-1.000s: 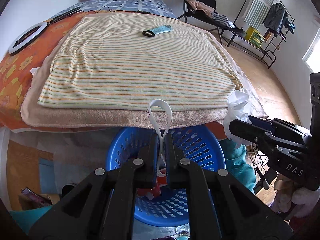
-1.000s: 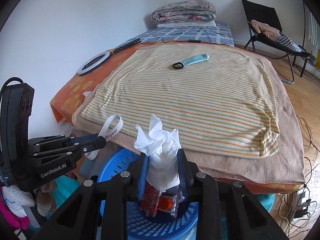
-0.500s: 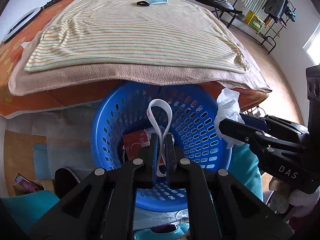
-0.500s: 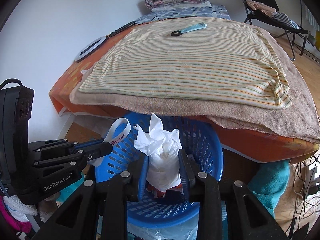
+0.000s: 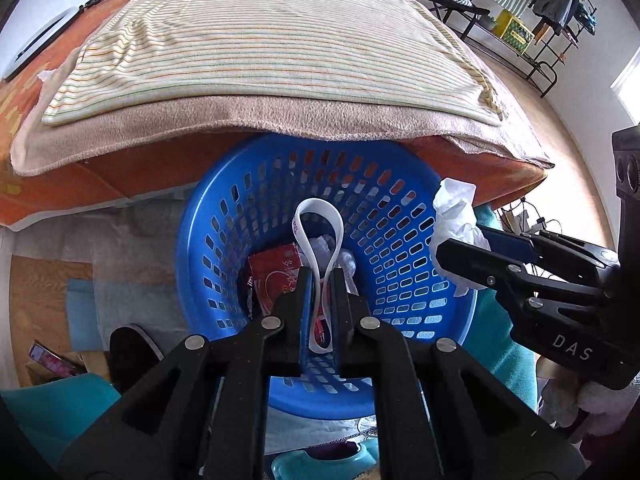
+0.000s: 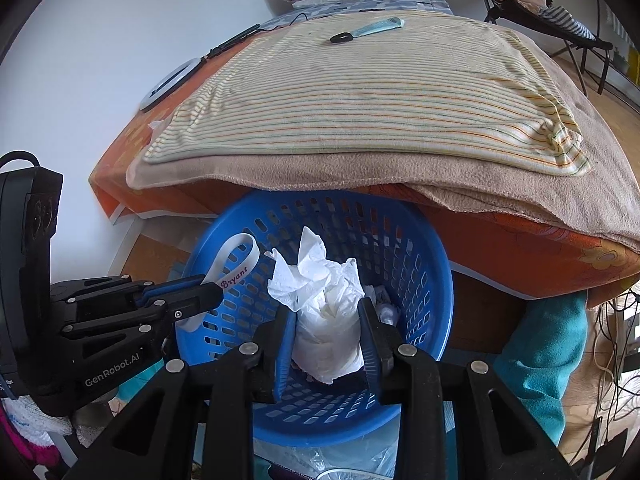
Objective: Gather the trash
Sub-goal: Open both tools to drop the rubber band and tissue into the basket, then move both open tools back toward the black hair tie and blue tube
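Trash here comes as two held pieces, both above one blue basket (image 6: 432,280) that stands on the floor against the foot of the bed: one crumpled white tissue (image 6: 326,320) and one looped white strap (image 5: 318,236) with "Bryant" printed on it. Over the basket's middle, the right gripper (image 6: 328,338) has the tissue between its two blue-padded fingers, whose jaws are opening while the wad still sits against both pads. Over the basket's left part as the right wrist camera sees it, the left gripper (image 5: 320,280) is squeezed tight on the strap, the loop standing up past its fingertips. Inside the basket lie one red packet (image 5: 276,272) and some crumpled white scraps (image 6: 384,308). Behind and above the basket's far rim hangs the edge of one beige blanket (image 6: 440,176), with one striped sheet (image 5: 260,40) spread on top, and far back on that sheet rests one pale blue comb-like tool (image 6: 378,26) with a black loop handle
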